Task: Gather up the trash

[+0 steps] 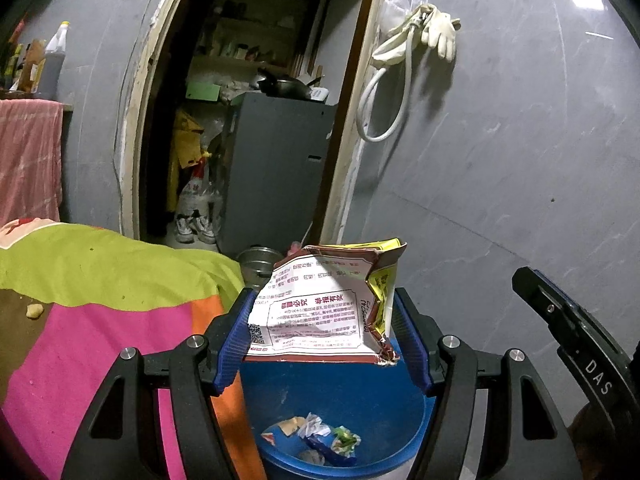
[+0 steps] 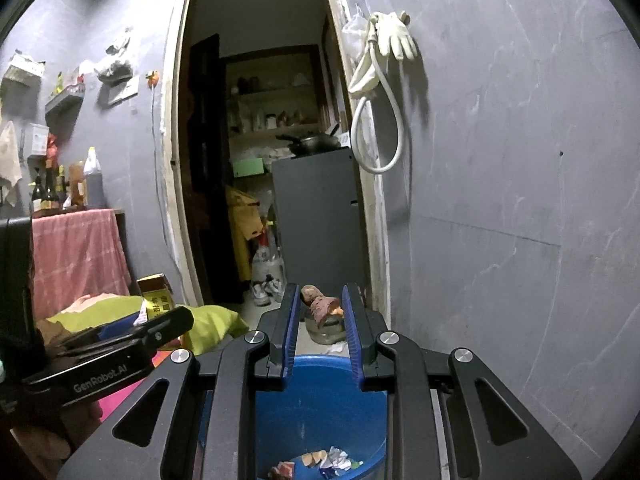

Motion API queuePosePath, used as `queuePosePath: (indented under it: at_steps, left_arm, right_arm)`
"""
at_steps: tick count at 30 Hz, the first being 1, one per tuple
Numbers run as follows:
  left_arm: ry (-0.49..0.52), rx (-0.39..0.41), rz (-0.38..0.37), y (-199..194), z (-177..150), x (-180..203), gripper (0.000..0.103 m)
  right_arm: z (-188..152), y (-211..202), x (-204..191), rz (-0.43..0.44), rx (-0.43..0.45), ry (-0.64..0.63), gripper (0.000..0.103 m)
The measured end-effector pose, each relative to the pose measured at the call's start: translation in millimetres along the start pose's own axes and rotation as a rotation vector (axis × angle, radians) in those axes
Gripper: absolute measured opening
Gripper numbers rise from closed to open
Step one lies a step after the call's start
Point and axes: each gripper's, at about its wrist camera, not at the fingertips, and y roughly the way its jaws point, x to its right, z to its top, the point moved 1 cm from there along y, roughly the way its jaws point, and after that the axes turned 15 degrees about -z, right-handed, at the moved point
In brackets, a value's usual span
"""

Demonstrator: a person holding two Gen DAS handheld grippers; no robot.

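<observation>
My left gripper [image 1: 322, 300] is shut on a crumpled printed snack packet [image 1: 320, 320], gripped edge to edge between the blue pads. Below it stands a blue bucket [image 1: 360, 392] with several wrappers and paper scraps [image 1: 316, 436] at its bottom. In the right wrist view my right gripper [image 2: 320, 296] is shut on a small brown food scrap [image 2: 320, 306], held near the fingertips above the same blue bucket [image 2: 320, 392]. The right gripper's body [image 1: 580, 340] shows at the right edge of the left wrist view. The left gripper's body [image 2: 132, 340] shows at the left of the right wrist view.
A table draped in green, pink and orange cloth [image 1: 100, 300] lies left of the bucket, with a small crumb [image 1: 35, 311] on it. Beyond the bucket a metal pot [image 1: 256, 264] sits on the floor before an open doorway [image 1: 256, 120]. A grey wall with hung gloves [image 1: 440, 32] rises on the right.
</observation>
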Motion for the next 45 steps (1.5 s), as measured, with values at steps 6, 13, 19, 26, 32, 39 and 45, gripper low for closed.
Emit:
queuePosePath:
  at_steps: [6, 13, 19, 26, 32, 39, 45]
  left_arm:
    - [-0.01, -0.021, 0.01, 6.0, -6.1, -4.1, 0.061]
    - [-0.019, -0.033, 0.015, 10.3, -7.7, -8.2, 0.061]
    - [-0.026, -0.036, 0.019, 12.4, -8.3, -10.5, 0.061]
    - [-0.033, -0.059, 0.02, 16.9, -7.9, -13.9, 0.062]
    - [-0.037, -0.088, 0.028, 22.0, -10.2, -17.9, 0.062]
    - [-0.052, -0.086, 0.035, 20.6, -9.9, -23.6, 0.07]
    - [-0.07, -0.09, 0.039, 15.6, -5.2, -28.4, 0.071]
  right_arm:
    - [-3.9, 8.0, 1.4, 0.008, -0.03, 0.01, 0.02]
    - [-6.9, 12.5, 1.0, 0.009, -0.046, 0.008, 0.02]
    - [-7.1, 15.2, 1.0, 0.008, -0.05, 0.007, 0.02]
    - [-9.4, 23.2, 0.7, 0.01, -0.069, 0.017, 0.02]
    - [-10.4, 31.0, 0.6, 0.016, -0.089, 0.022, 0.02]
    - [-10.0, 32.5, 0.7, 0.019, -0.094, 0.025, 0.021]
    - [-9.3, 33.8, -0.7, 0.029, -0.094, 0.033, 0.032]
